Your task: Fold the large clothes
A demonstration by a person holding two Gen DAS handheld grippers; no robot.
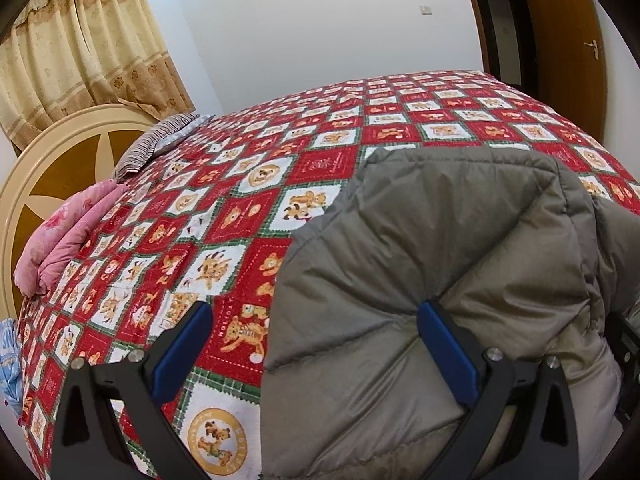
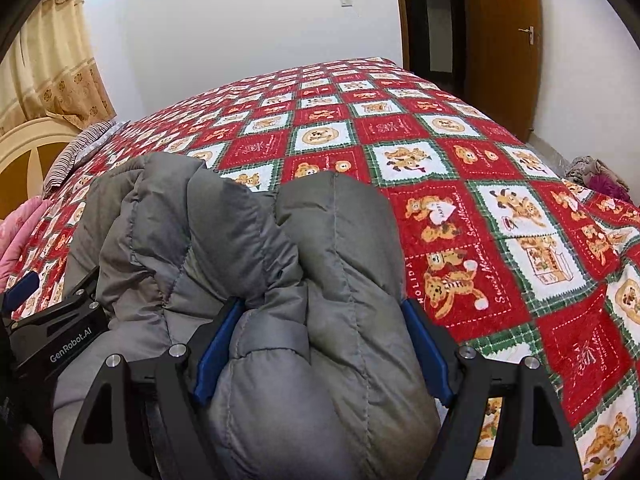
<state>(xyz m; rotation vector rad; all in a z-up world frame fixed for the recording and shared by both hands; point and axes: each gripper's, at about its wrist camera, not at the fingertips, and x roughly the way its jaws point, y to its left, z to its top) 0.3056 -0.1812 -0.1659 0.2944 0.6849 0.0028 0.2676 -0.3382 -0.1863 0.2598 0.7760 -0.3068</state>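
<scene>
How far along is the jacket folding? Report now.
Done: the grey jacket lies bunched on the bedspread. In hand: the right gripper clamps a thick bundle; the left gripper stands open at its edge. Left: no neat, flat fold yet.

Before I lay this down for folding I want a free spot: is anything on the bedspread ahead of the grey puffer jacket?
Nothing visible. The grey quilted puffer jacket sits between the right gripper pads, and the red teddy-bear patchwork bedspread beyond it lies bare. The pink folded quilt stays by the headboard.

Black tool [image 2: 324,344], blue pads [image 2: 218,352], silver screws
</scene>
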